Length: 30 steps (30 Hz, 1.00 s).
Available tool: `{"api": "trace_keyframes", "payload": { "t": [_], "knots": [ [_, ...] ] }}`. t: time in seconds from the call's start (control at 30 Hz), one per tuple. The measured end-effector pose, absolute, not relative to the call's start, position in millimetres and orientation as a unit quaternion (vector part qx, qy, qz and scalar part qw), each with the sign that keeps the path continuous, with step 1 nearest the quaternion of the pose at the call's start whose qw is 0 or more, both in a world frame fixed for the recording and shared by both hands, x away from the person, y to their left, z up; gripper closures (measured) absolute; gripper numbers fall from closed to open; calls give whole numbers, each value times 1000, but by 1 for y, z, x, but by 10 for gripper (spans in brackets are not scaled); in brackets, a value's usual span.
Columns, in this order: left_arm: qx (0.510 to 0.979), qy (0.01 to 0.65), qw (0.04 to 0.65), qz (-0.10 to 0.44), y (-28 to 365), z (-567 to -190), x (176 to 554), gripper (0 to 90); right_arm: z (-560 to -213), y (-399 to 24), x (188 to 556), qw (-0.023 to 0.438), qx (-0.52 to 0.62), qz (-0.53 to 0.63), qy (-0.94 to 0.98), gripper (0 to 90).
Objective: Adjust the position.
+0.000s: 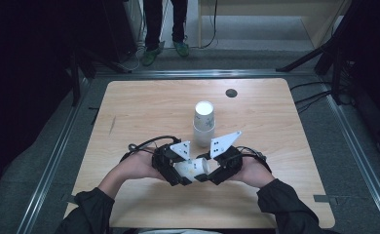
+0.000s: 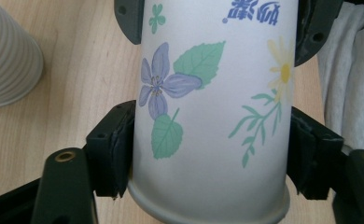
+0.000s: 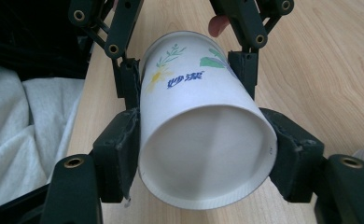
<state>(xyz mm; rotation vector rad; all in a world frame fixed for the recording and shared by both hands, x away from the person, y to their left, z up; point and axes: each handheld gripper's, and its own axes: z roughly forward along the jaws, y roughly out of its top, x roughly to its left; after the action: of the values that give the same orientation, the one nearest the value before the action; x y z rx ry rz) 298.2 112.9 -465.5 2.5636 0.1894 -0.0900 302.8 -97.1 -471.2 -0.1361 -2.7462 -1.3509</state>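
smooth white paper cup (image 1: 192, 169) w/ printed purple flower, green leaves & blue lettering, tapered cylinder w/ rolled rim, held lying on its side just above the pale woodgrain table (image 1: 129, 112), near the front edge. long axis runs left-right between the hands. left gripper (image 1: 177, 171) clamps one end, right gripper (image 1: 208, 170) clamps the other; matte black pads press the wall on both. ribbed upside-down cup stack (image 1: 203, 123) stands just behind.
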Motion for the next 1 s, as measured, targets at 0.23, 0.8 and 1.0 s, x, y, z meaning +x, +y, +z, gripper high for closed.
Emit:
{"api": "trace_keyframes", "payload": {
  "t": [0.23,0.8,1.0],
  "knots": [
    [946,83,314,-23,117,-462,300,75,-467,-104,305,45,-56,-449,-890,346],
    [895,177,409,-6,149,-458,296,78,-450,-117,324,74,-62,-504,-858,346],
    [878,188,440,3,151,-458,287,84,-450,-109,329,91,-51,-508,-855,346]
  ]
}}
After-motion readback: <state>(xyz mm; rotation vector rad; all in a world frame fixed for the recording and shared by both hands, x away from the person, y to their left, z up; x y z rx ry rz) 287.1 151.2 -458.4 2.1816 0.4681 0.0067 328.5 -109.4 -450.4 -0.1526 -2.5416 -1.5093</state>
